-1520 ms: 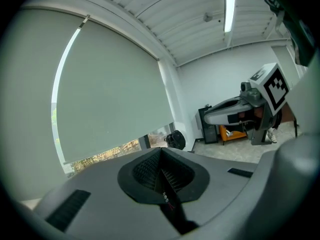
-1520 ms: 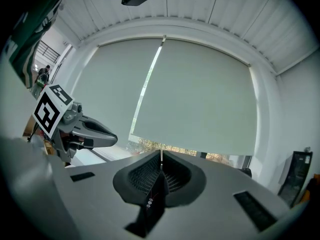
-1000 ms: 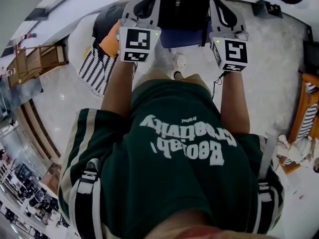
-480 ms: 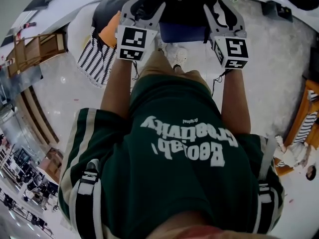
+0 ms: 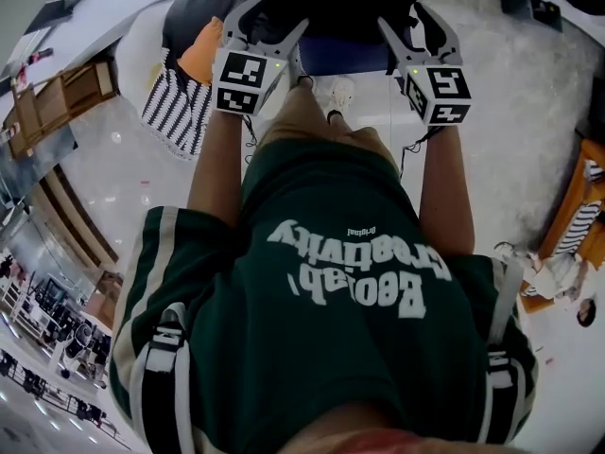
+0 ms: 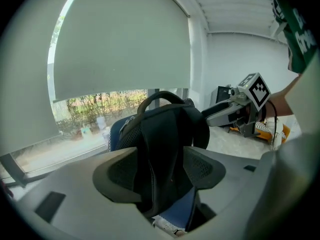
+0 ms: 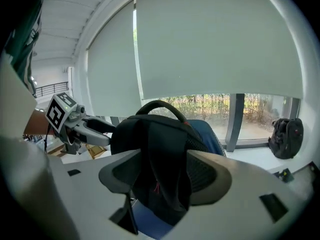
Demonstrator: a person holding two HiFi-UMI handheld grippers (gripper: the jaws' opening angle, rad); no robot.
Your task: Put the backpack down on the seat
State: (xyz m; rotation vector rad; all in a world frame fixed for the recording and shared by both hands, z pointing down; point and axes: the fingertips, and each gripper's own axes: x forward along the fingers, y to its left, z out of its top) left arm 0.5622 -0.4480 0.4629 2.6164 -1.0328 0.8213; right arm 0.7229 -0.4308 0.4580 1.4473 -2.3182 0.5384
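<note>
Left tool [image 6: 159,170] and right tool [image 7: 162,175], jaws opening, backpack [image 5: 336,8] straps between; seat [image 5: 345,61] mostly hidden.

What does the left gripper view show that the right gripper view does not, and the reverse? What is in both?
Only the left gripper view shows the right gripper from the side. Only the right gripper view shows the left gripper from the side, and a second backpack by the window. Both show the backpack, the blue seat, the blind, and that view's own jaws opening, with a strap between them but not pressed.
</note>
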